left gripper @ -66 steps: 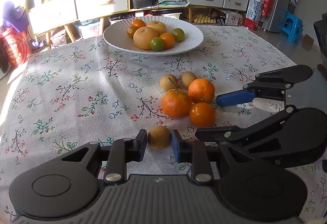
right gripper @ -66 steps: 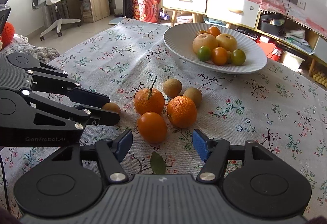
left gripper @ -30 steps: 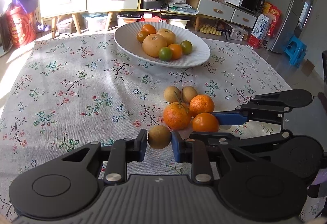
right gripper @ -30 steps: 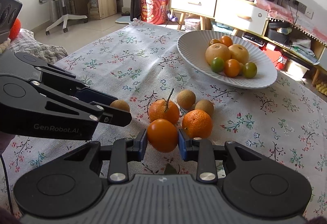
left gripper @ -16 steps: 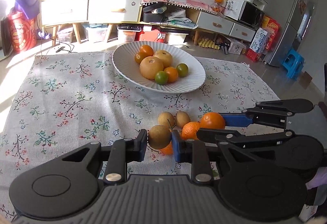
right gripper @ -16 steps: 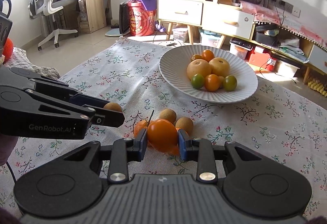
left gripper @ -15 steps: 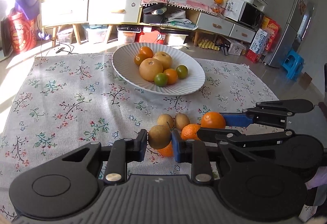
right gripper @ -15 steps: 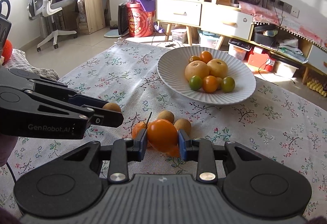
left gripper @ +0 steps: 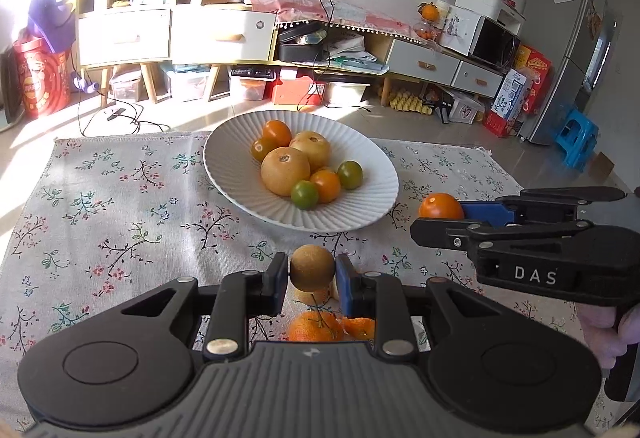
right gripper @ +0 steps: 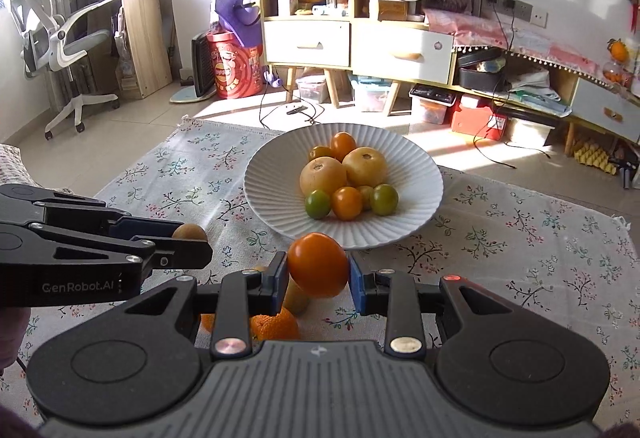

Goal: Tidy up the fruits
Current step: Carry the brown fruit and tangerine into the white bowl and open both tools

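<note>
My left gripper [left gripper: 312,272] is shut on a small brown round fruit [left gripper: 312,268], held above the floral tablecloth in front of the white ribbed plate [left gripper: 240,194]. My right gripper [right gripper: 318,272] is shut on a smooth orange [right gripper: 318,264], also lifted, just short of the plate [right gripper: 416,222]. The plate holds two large yellow fruits, small oranges and green ones. In the left wrist view the right gripper [left gripper: 440,218] shows at the right with its orange [left gripper: 440,205]. The left gripper [right gripper: 192,242] shows at the left of the right wrist view.
Below the grippers, two rough oranges [left gripper: 314,326] and brown fruits [right gripper: 296,298] lie on the tablecloth [left gripper: 120,206], partly hidden by the fingers. Beyond the table's far edge are the floor, white drawers [right gripper: 400,50], a shelf and an office chair [right gripper: 60,38].
Both grippers have risen off the cloth with their fruits and moved toward the plate. The remaining loose fruits have slipped down behind the fingers in both views.
</note>
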